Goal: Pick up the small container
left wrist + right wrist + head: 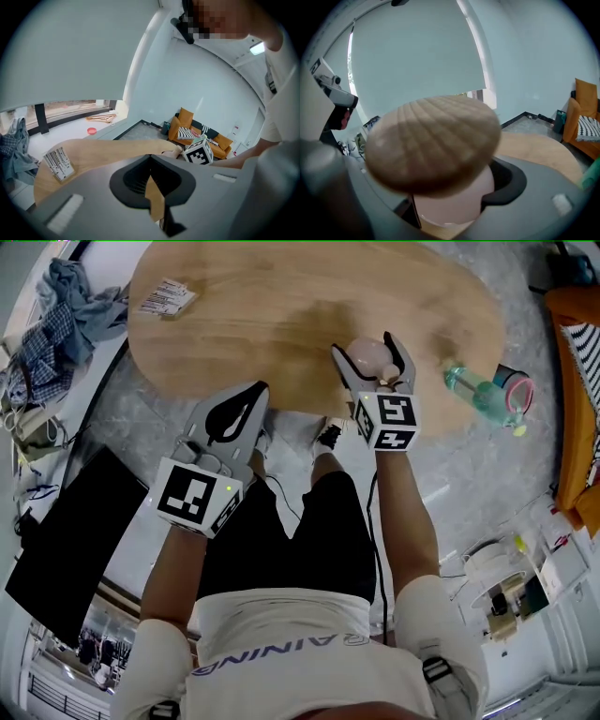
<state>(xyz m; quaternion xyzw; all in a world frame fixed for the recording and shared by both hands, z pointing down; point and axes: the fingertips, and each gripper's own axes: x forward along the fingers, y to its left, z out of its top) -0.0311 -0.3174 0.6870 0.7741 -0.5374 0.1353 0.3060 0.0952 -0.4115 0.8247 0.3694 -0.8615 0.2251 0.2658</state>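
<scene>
Pale pink under a tan, ribbed, shell-shaped lid, the small container [440, 140] sits clamped between the two jaws of the right gripper [366, 345], which press on its rounded body from either side. In the head view the container [367, 356] is over the near edge of the oval wooden table [281, 306]; whether it is clear of the surface cannot be told. The gripper's marker cube [386, 421] lies just behind it at 6 o'clock. At the container's 8 o'clock the left gripper [255, 392] hangs at the table's near rim with its jaws drawn together and nothing between them, a state confirmed in the left gripper view, where the tips [150, 157] meet. At the container's 4 o'clock a green bottle with a pink cap [483, 392] lies on its side on the tabletop, well apart. At 10 o'clock, near the far left rim, rests a barcoded packet [167, 296]. Off the table, a heap of clothes [56, 315] fills the frame's 10 o'clock, an orange sofa [577, 324] its 2 o'clock, and a black panel [70, 540] its 9 o'clock.
</scene>
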